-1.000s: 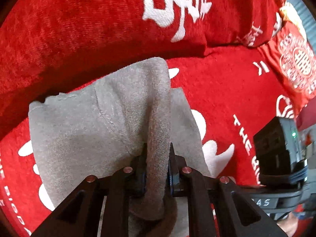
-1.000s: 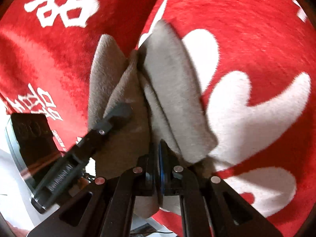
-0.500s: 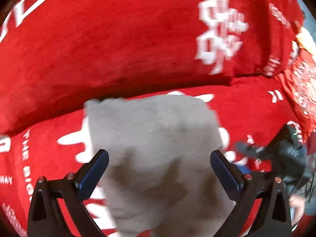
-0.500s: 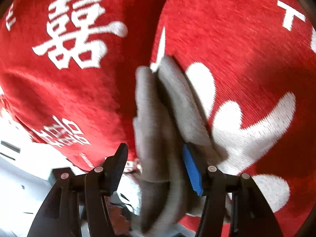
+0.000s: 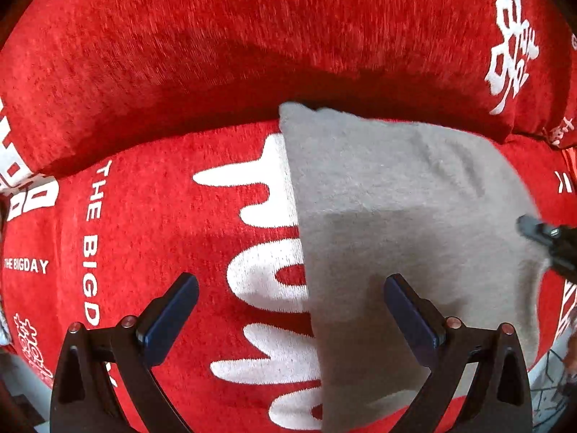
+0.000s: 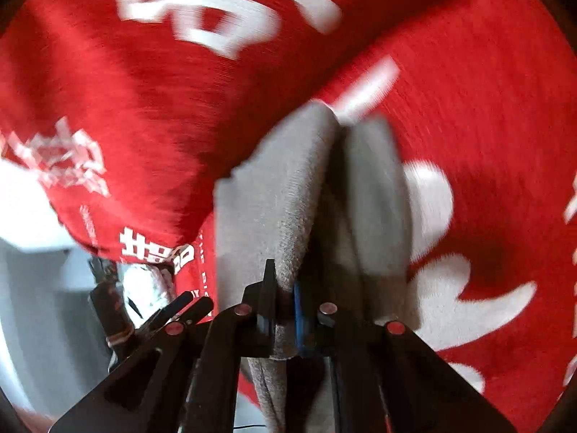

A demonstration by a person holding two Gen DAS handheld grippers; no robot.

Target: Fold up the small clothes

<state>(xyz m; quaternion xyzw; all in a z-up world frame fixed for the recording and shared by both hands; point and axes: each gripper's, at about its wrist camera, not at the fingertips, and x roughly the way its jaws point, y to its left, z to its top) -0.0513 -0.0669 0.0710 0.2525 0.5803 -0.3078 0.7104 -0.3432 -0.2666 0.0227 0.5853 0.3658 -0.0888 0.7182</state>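
Released by left hand-held gripper [image 5: 288, 310], now wide; right hand-held gripper [image 6: 285, 310] pinching grey garment [image 5: 396, 216], red cover [image 5: 162, 234] beneath

1. Grey fleece garment [image 5: 396, 223] lay flat on red printed sofa seat cover [image 5: 151, 238], far edge tucked vs. red back cushion [image 5: 252, 47] behind it.
2. Left gripper [image 5: 290, 310] hung above, jaws wide: L finger over bare cover, R finger over garment.
3. Right gripper [image 6: 285, 310] sat at garment's [image 6: 274, 195] right edge, jaws pinched on a raised fold.
4. White lettering [image 5: 252, 288] ran under garment's left edge.
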